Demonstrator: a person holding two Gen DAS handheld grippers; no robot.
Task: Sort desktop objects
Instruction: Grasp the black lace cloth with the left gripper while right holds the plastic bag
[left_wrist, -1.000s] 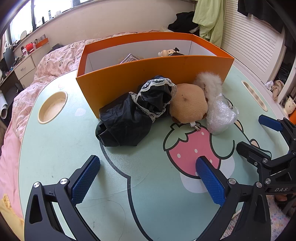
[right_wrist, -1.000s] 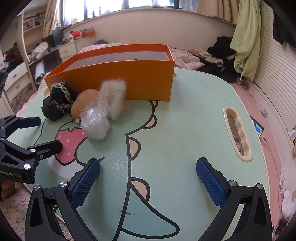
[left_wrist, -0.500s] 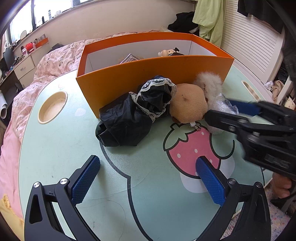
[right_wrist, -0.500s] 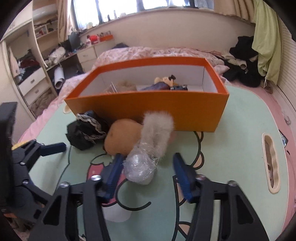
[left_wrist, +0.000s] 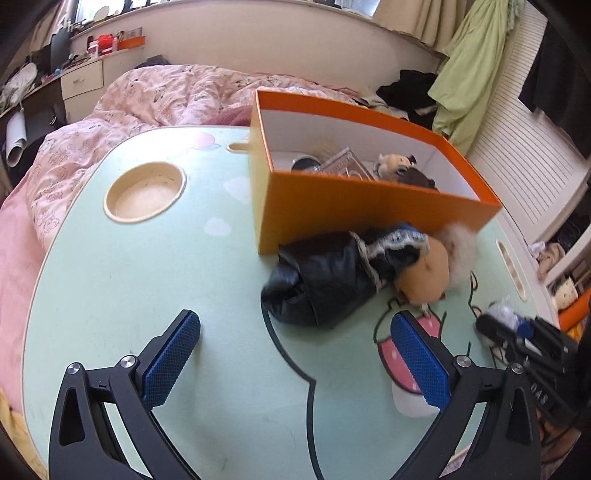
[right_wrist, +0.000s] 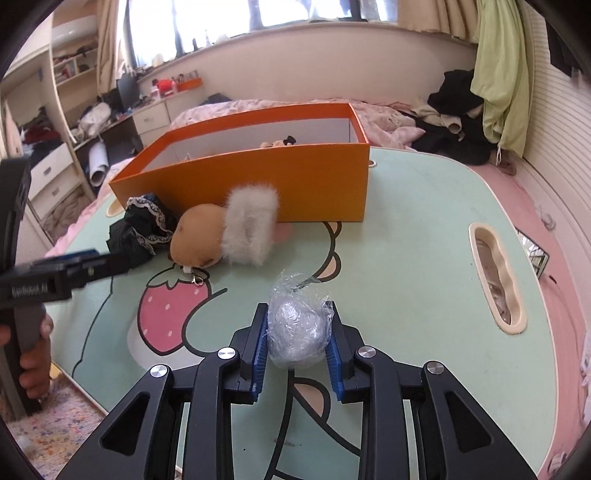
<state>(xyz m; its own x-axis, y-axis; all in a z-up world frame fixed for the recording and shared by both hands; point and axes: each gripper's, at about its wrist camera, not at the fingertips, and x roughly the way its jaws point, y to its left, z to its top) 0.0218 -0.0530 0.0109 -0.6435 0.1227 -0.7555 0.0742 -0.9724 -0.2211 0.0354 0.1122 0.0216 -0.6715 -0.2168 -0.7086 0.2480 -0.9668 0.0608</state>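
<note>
Scanning from the left of the right wrist view, the left gripper (right_wrist: 79, 264) is seen reaching in over the table edge, held by a hand (right_wrist: 31, 354) at the frame's border. In its own view its blue pads (left_wrist: 171, 356) stand wide apart with nothing between them, above bare tabletop, so it is judged to be kept free for a later pick.

Further right, a black lace-trimmed cloth (right_wrist: 142, 227), a tan plush (right_wrist: 197, 240) and a grey-white fur piece (right_wrist: 251, 225) are bunched together against the near wall of the orange box (right_wrist: 295, 184). They are touching one another and are probably left there as the items still to be sorted. Inside the box a small toy and a few other things are partly visible, which suggests the box is the place where items are collected.

Nearer the middle, a crumpled ball of clear plastic wrap (right_wrist: 297, 330) is clamped between the pads of the right gripper (right_wrist: 297, 343), whose jaws are drawn in tightly on its sides. The ball is held apart from the pile, near the camera above the mint-green cartoon table (right_wrist: 424, 229), presumably so it can be carried to the box.
</note>
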